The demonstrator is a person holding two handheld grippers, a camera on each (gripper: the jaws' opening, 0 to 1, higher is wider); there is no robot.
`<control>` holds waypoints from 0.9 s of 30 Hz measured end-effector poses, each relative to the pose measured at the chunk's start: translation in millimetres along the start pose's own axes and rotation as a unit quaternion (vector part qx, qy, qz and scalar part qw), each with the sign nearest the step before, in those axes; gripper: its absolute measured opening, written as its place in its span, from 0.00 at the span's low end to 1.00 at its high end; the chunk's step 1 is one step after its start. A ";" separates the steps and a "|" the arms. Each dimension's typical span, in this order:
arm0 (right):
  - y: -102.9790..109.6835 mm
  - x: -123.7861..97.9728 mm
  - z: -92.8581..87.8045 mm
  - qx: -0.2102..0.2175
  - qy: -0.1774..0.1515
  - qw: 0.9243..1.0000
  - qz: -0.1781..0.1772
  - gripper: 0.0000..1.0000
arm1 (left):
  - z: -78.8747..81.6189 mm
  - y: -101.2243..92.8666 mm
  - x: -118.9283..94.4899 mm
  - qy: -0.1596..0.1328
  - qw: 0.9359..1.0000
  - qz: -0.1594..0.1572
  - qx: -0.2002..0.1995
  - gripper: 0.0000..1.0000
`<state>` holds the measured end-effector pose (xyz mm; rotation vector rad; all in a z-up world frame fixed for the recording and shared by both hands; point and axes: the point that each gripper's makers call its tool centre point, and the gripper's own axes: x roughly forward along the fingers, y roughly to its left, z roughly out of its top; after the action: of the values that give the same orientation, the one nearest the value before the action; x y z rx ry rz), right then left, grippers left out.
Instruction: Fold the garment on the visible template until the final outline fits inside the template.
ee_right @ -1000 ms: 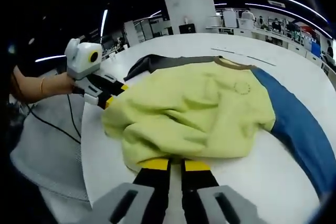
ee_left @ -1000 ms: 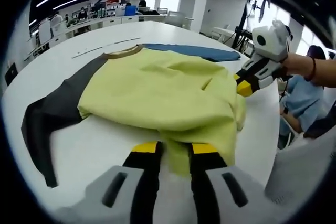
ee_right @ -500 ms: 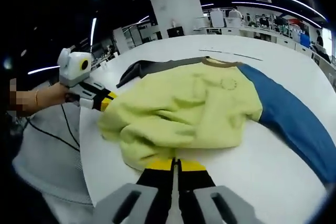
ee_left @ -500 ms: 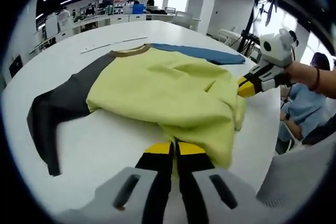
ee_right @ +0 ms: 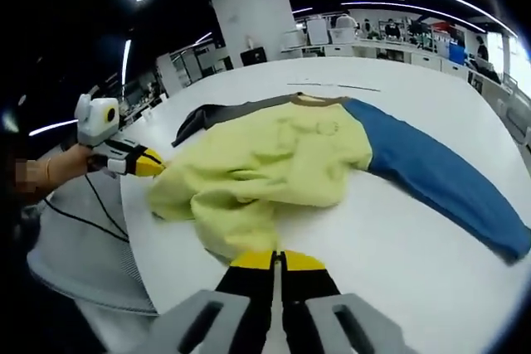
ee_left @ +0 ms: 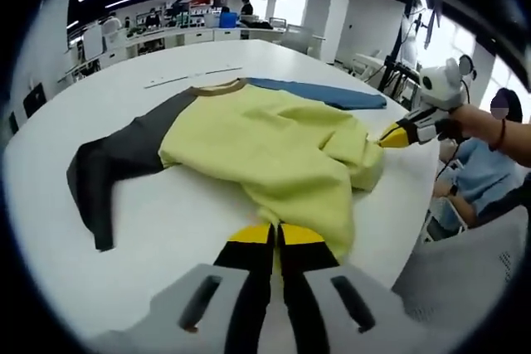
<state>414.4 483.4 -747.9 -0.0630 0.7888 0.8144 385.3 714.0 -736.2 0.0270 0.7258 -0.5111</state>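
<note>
1. The left gripper view looks across the white table (ee_left: 166,230) at the garment (ee_left: 265,143), with its dark grey sleeve (ee_left: 108,176) near and fully seen and the blue sleeve (ee_left: 319,93) a thin strip behind. The right gripper view shows the blue sleeve at full length and the grey one as a small patch at the far side.
2. The left gripper (ee_left: 277,238) rises from the bottom of its view, jaws pressed together on the yellow hem. In the right gripper view it enters from the left, held in a hand (ee_right: 54,173), tips at the hem's corner.
3. The right gripper (ee_right: 277,261) likewise has its jaws closed on the near hem. In the left gripper view it reaches in from the right, held in a hand (ee_left: 465,126) with a red wristband.
4. The garment is soft and rumpled, with a brown ribbed collar (ee_left: 216,87); it lies flat on the smooth round table.
5. No template outline can be made out.
</note>
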 end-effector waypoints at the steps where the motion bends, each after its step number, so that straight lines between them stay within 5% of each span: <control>1: -1.7 -2.7 0.5 0.004 -0.003 1.000 -0.006 0.00 | -0.1 0.5 -1.5 -0.001 1.000 0.003 -0.004 0.00; 13: -4.0 -35.5 -14.6 0.018 -0.005 0.998 -0.059 0.00 | -2.8 1.3 -29.6 -0.020 0.998 0.039 -0.042 0.00; 18: -4.7 -47.5 -28.8 0.079 -0.009 0.994 -0.073 0.00 | -4.8 3.5 -40.7 -0.033 0.996 0.055 -0.062 0.00; 27: -12.5 -65.7 -46.0 0.109 -0.012 0.988 -0.112 0.00 | -14.7 14.4 -56.2 -0.030 0.992 0.086 -0.083 0.00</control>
<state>367.1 417.8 -741.1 0.0519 0.8267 0.5128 347.2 754.1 -713.4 -0.0802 0.6978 -0.2836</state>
